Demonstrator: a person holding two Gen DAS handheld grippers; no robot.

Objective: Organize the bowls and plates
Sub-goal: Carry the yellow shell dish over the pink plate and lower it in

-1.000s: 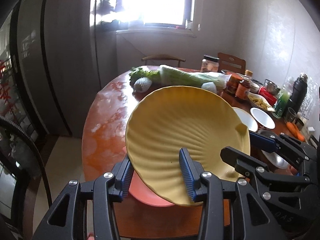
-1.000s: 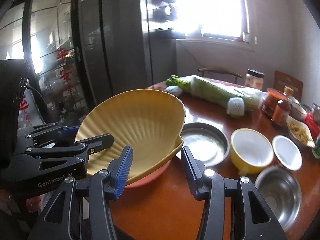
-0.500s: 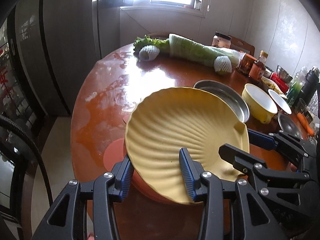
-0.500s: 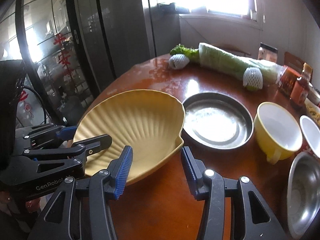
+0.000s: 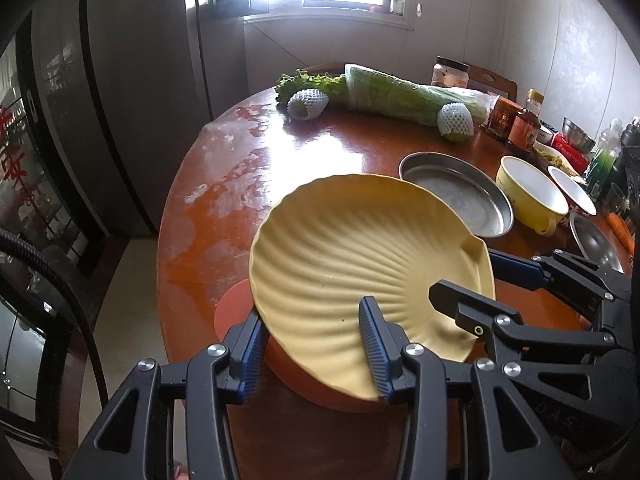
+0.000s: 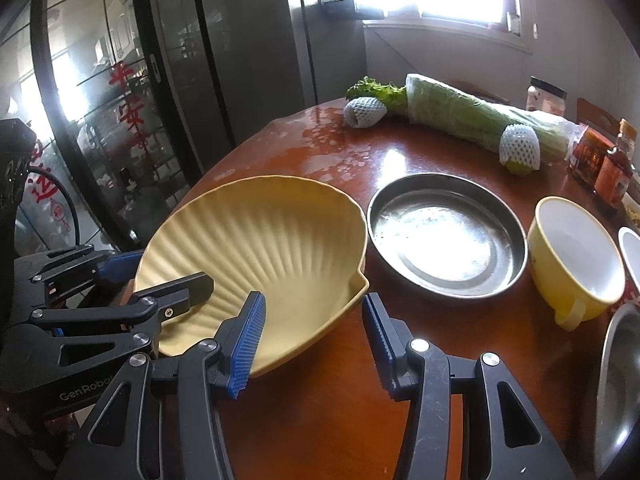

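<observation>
A yellow shell-shaped plate (image 5: 360,248) (image 6: 256,232) lies tilted on an orange plate (image 5: 230,314) near the table's front left edge. My left gripper (image 5: 310,348) is shut on the yellow plate's near rim, one blue pad inside the dish and one outside. My right gripper (image 6: 312,332) is shut on the plate's hinge corner, with its left pad over the ribbed inside. Each gripper shows in the other's view, the right gripper (image 5: 480,280) at the plate's right and the left gripper (image 6: 160,272) at its left. Most of the orange plate is hidden.
Right of the plates stand a round steel pan (image 6: 444,236), a yellow handled bowl (image 6: 576,256), a white bowl (image 5: 572,196) and a steel bowl (image 6: 616,380). Wrapped greens (image 5: 400,96) and jars (image 5: 524,124) line the back. The table edge (image 5: 168,240) drops off at the left.
Both grippers have come down with the yellow plate, from above the table onto the orange plate. Both views now tilt lower. Hardly anything has moved in the last half second.
</observation>
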